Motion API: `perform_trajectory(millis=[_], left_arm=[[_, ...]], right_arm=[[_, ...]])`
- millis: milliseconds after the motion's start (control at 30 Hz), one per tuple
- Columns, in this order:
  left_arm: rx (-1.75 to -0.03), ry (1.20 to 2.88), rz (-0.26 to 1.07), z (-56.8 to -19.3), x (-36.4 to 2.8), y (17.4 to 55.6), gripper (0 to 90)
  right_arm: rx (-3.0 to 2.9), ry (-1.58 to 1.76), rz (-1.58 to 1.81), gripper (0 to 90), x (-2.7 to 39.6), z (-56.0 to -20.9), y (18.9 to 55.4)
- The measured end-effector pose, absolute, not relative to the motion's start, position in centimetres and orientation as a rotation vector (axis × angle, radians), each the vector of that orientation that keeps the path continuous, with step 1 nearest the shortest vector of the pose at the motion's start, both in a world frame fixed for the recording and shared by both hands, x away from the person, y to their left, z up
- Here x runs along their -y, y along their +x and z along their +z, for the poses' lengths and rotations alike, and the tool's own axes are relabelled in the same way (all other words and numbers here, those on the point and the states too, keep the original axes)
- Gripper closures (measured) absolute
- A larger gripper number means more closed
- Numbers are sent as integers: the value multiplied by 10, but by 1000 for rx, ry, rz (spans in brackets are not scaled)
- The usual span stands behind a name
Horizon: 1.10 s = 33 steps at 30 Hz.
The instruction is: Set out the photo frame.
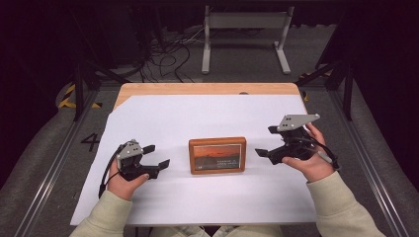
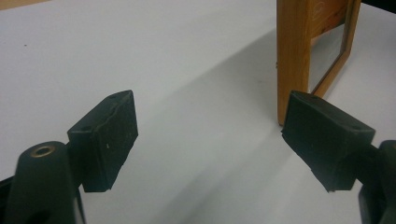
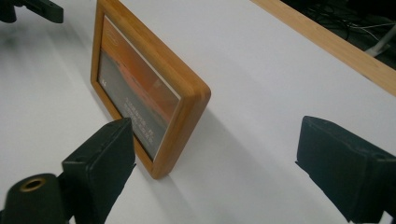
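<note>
A wooden picture frame (image 1: 217, 155) with an orange picture stands on the white sheet at the middle of the table. My left gripper (image 1: 157, 155) rests to its left, open and empty, fingertips pointing at the frame's left edge. In the left gripper view the frame (image 2: 293, 56) rises just beyond the right jaw, and the gripper (image 2: 210, 140) has bare sheet between its jaws. My right gripper (image 1: 267, 141) hovers at the frame's right side, open, a short gap from it. In the right gripper view the frame's corner (image 3: 180, 116) sits ahead of the gripper (image 3: 210, 158), near its left jaw, untouched.
A white sheet (image 1: 197, 118) covers most of the wooden table (image 1: 207, 89). Beyond the far edge, a white metal stand (image 1: 244, 29) and loose cables (image 1: 168, 54) lie on the floor. Metal rails (image 1: 54, 163) run along both sides of the table.
</note>
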<state>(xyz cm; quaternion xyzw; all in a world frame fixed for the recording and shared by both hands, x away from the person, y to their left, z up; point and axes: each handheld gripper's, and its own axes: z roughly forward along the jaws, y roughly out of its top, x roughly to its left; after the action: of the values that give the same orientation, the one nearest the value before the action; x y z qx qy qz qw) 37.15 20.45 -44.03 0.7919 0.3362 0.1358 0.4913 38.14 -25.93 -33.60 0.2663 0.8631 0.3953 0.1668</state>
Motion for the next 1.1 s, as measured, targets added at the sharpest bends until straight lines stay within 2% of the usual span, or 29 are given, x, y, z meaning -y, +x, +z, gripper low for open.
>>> perform_trajectory(millis=[100, 167, 200, 467, 833, 1100], left_arm=[[-825, 1914, 325, -440, -207, 371, 185], [-822, 1918, 324, -441, -207, 370, 184], [-819, 1920, 322, -441, -207, 370, 184], [-808, 1927, 331, -443, -205, 370, 179], [-810, 1924, 324, -444, -208, 369, 177], [-842, 1956, 264, -451, -205, 372, 168]], right_arm=[[-2427, 787, 1161, 122, 264, -349, 378], [-2414, 793, 1181, 202, 267, -358, 375], [-2394, 786, 1212, 213, 269, -364, 372], [-2353, 805, 1258, 116, 278, -392, 364], [-2310, 872, 1270, 137, 288, -426, 359], [-2334, 911, 1216, 159, 286, -446, 367]])
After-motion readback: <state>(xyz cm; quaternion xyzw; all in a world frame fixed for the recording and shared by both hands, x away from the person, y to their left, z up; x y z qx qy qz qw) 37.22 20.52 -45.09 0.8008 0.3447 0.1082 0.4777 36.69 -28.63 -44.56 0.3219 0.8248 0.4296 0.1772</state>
